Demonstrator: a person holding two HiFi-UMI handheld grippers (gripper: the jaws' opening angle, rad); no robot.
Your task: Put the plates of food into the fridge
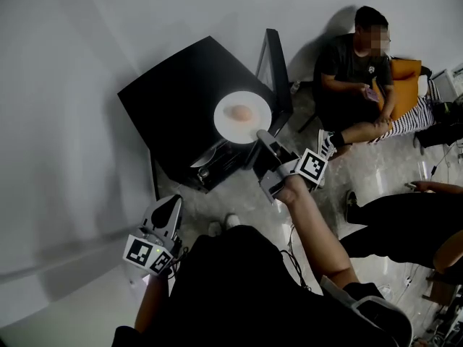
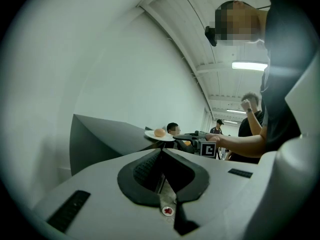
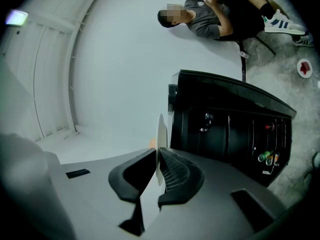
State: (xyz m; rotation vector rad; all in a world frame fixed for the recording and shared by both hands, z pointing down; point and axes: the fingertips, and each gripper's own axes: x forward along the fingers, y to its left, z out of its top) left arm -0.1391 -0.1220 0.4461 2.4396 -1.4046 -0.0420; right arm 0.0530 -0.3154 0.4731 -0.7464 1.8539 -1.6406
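A white plate [image 1: 228, 121] with a round tan piece of food [image 1: 241, 113] sits over the front edge of the top of a small black fridge [image 1: 173, 96], whose door [image 1: 277, 78] stands open. My right gripper [image 1: 262, 137] is shut on the plate's near rim. In the right gripper view the plate [image 3: 161, 134] shows edge-on between the pads of the right gripper [image 3: 159, 166], beside the fridge's open interior [image 3: 230, 129]. My left gripper [image 1: 168, 204] hangs low at the left, shut and holding nothing. The left gripper view shows the plate [image 2: 160, 136] beyond the left gripper [image 2: 161, 159].
A person [image 1: 354, 71] sits on the floor right of the fridge, by an orange cushion [image 1: 405, 85]. Another person's legs [image 1: 405, 223] lie at the right. Bottles [image 3: 267, 157] stand low inside the fridge. A white wall runs behind and to the left.
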